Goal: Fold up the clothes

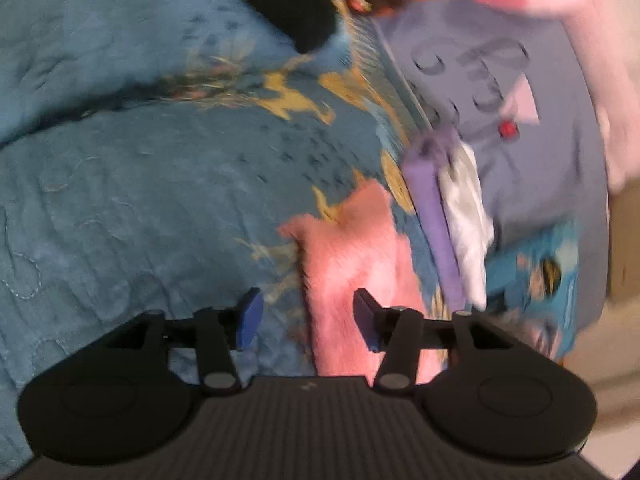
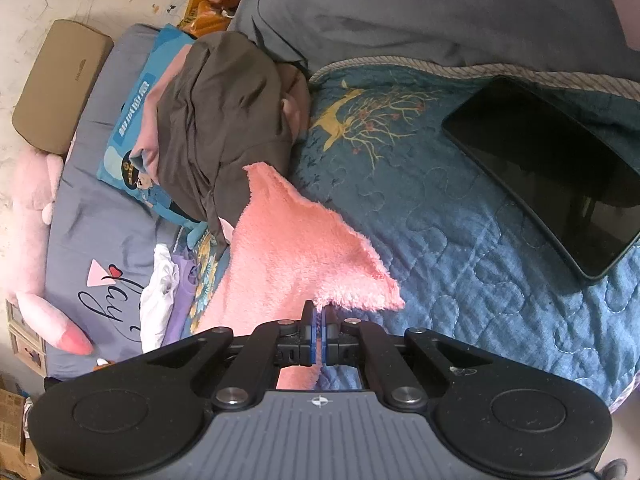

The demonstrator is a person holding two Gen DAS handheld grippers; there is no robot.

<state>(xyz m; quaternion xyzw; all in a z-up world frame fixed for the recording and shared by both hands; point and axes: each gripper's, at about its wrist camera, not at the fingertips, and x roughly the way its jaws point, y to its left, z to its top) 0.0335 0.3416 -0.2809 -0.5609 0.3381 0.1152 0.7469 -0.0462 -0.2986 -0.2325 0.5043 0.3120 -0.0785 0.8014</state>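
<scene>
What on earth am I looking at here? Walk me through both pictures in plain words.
No robot: a person holds a two-finger grabbing tool in each hand, each with a camera looking along its fingers. The blurry picture is from the left tool, open above a pink fluffy cloth. The sharp picture is from the right tool, shut on an edge of that same pink fluffy cloth. Everything lies on a blue quilted bedspread. Also there: a dark grey garment in a heap, a black tablet, and folded purple and white clothes.
</scene>
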